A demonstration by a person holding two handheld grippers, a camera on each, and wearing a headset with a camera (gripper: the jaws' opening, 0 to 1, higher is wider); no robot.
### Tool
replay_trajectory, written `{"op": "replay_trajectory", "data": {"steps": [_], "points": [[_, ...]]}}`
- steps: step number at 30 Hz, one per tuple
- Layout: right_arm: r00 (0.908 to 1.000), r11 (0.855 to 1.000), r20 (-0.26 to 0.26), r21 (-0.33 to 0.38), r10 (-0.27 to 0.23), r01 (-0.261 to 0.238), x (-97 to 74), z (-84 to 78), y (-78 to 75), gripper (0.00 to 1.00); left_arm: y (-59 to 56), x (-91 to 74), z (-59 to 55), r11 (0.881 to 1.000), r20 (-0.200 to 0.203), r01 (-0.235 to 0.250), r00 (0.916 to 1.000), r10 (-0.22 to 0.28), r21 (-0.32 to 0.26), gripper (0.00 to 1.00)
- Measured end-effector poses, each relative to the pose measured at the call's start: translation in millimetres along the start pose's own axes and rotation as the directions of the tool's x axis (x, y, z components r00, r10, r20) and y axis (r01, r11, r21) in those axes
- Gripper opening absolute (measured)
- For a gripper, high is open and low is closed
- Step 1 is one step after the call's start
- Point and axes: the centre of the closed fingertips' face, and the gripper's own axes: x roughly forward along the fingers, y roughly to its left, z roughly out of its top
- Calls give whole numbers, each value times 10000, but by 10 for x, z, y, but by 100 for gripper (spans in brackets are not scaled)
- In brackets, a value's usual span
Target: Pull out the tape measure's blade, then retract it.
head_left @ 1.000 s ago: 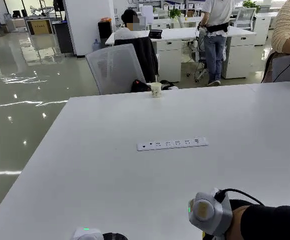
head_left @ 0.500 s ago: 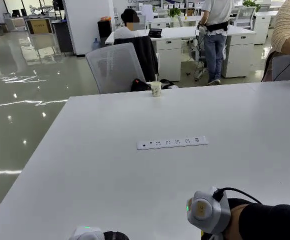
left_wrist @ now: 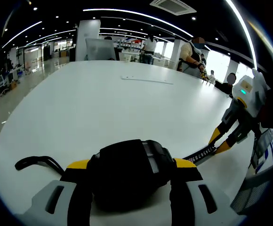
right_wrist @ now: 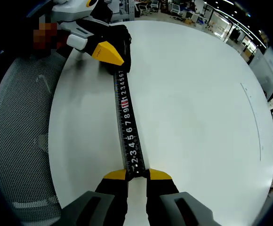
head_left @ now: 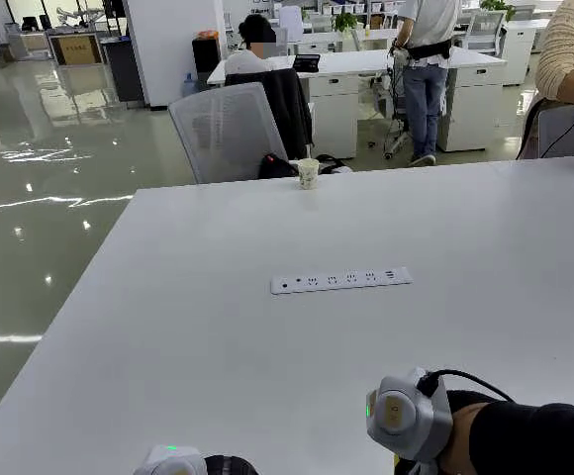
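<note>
A black tape measure case [left_wrist: 122,176] sits low in the left gripper view, with my left gripper [left_wrist: 132,165] shut on it between yellow-tipped jaws. Its black blade [left_wrist: 200,154] runs right to my right gripper [left_wrist: 218,143]. In the right gripper view, my right gripper [right_wrist: 136,174] is shut on the blade's tip. The numbered blade [right_wrist: 126,122] stretches just above the white table up to the case [right_wrist: 120,35], where a yellow fingertip [right_wrist: 107,52] of the left gripper shows. The right gripper's rear housing [head_left: 404,416] is at the head view's bottom edge.
A white power strip [head_left: 340,281] lies mid-table [head_left: 188,327]. A paper cup [head_left: 309,174] stands at the far edge, with a grey office chair [head_left: 230,134] behind it. A mesh chair [right_wrist: 19,155] is beside the near table edge. People are at desks beyond.
The right gripper's housing has drifted slightly left in the head view. The camera has tilted a little.
</note>
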Motion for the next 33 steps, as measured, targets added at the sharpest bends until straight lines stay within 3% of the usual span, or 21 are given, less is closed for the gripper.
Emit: {"op": "replay_trajectory", "data": {"steps": [33], "points": [[10000,10000,30,-51,30,-30,15,92,-19,11,-13,14,19,10000,5,12,10000,-12,-30,62]]}}
